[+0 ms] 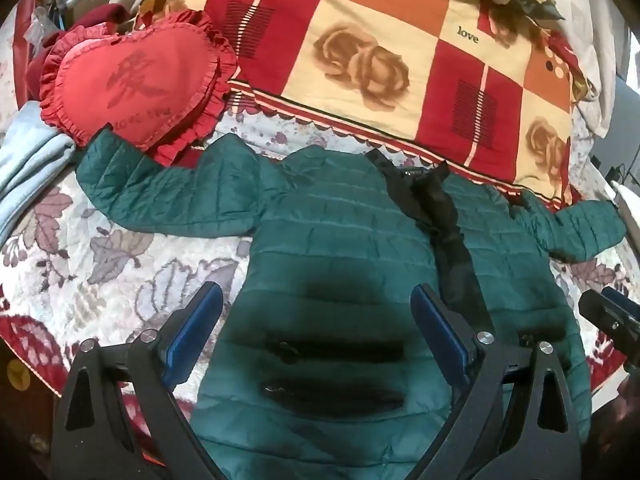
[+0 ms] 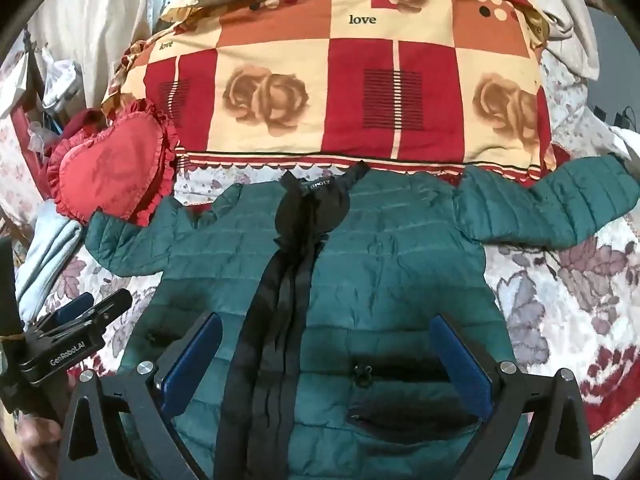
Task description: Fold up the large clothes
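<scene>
The green quilted jacket (image 1: 344, 248) lies flat, front up, on the floral bedspread (image 1: 120, 248), long axis running 6 to 12 o'clock, collar at 12.

Left gripper (image 1: 318, 336): jaws wide, empty, above the left panel; left sleeve (image 1: 152, 192) at 10 o'clock, touching the heart cushion (image 1: 136, 84).

Right gripper (image 2: 326, 360): jaws wide, empty; right sleeve (image 2: 548, 208) at 2 o'clock.

Checked quilt (image 2: 340, 80) borders the collar.

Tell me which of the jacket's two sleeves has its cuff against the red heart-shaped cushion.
The sleeve on the picture-left side of the green jacket: its cuff reaches the heart cushion. The other sleeve spreads toward the opposite side, near the checked pillow.
</scene>
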### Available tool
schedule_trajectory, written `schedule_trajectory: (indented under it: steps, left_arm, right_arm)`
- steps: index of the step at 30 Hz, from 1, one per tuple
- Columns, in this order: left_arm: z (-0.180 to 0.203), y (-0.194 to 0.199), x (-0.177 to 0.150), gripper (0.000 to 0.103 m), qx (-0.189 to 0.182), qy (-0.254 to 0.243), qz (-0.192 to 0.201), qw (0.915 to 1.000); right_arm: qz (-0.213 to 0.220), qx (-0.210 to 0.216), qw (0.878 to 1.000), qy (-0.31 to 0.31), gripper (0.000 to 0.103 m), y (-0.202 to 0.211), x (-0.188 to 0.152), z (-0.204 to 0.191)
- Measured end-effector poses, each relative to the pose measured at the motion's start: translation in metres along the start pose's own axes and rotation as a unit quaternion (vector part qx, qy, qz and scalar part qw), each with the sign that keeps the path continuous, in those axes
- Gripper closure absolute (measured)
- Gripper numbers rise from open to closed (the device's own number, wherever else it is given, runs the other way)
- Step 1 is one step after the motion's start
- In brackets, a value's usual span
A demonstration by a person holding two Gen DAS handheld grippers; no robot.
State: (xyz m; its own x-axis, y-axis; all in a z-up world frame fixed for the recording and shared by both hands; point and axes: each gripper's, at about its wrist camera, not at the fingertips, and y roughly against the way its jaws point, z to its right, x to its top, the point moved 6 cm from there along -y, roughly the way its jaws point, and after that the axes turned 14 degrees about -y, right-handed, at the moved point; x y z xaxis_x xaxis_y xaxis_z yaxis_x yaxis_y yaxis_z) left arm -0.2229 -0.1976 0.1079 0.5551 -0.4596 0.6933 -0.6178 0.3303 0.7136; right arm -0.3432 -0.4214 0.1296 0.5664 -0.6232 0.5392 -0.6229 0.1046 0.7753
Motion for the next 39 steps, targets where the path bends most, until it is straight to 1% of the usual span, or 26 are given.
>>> schedule_trajectory:
  steps: [5, 10, 14, 17, 20, 21, 23, 28, 33, 39]
  left_arm:
    - [0.008, 0.007, -0.010, 0.008, -0.001, 0.000, -0.001, 1.0000]
    - [0.019, 0.012, -0.019, 0.008, -0.008, -0.001, -0.005, 1.0000]
    - [0.022, 0.017, -0.022, 0.008, -0.003, -0.003, -0.002, 1.0000]
    - [0.023, 0.019, -0.024, 0.008, -0.011, 0.001, -0.002, 0.9999]
    - [0.026, 0.020, -0.026, 0.008, -0.011, -0.004, -0.001, 0.9999]
    - [0.027, 0.020, -0.026, 0.008, -0.011, -0.005, -0.001, 0.9999]
    - [0.028, 0.022, -0.026, 0.008, -0.012, -0.006, 0.001, 0.9999]
    - [0.029, 0.024, -0.026, 0.008, -0.012, -0.007, 0.002, 0.9999]
    - [0.032, 0.023, -0.027, 0.008, -0.015, -0.003, -0.002, 0.9999]
    - [0.033, 0.023, -0.029, 0.008, -0.017, -0.004, -0.004, 0.9998]
  right_arm:
    - [-0.006, -0.011, 1.000, -0.005, 0.000, 0.002, -0.008, 0.005]
    - [0.000, -0.011, 1.000, -0.009, 0.000, 0.011, -0.019, 0.000]
    - [0.004, -0.018, 1.000, -0.012, 0.000, 0.016, -0.027, -0.005]
    - [0.013, -0.017, 1.000, -0.014, 0.000, 0.021, -0.031, -0.004]
    - [0.010, -0.010, 1.000, -0.023, 0.000, 0.022, -0.033, -0.005]
    - [0.003, -0.017, 1.000, -0.022, 0.000, 0.022, -0.033, -0.005]
    - [0.012, -0.027, 1.000, -0.011, 0.000, 0.021, -0.034, -0.004]
    - [0.025, -0.033, 0.999, -0.011, 0.000, 0.024, -0.033, 0.000]
    - [0.016, -0.042, 0.999, -0.013, 0.000, 0.023, -0.037, 0.002]
    - [0.011, -0.035, 0.999, -0.019, 0.000, 0.021, -0.039, 0.001]
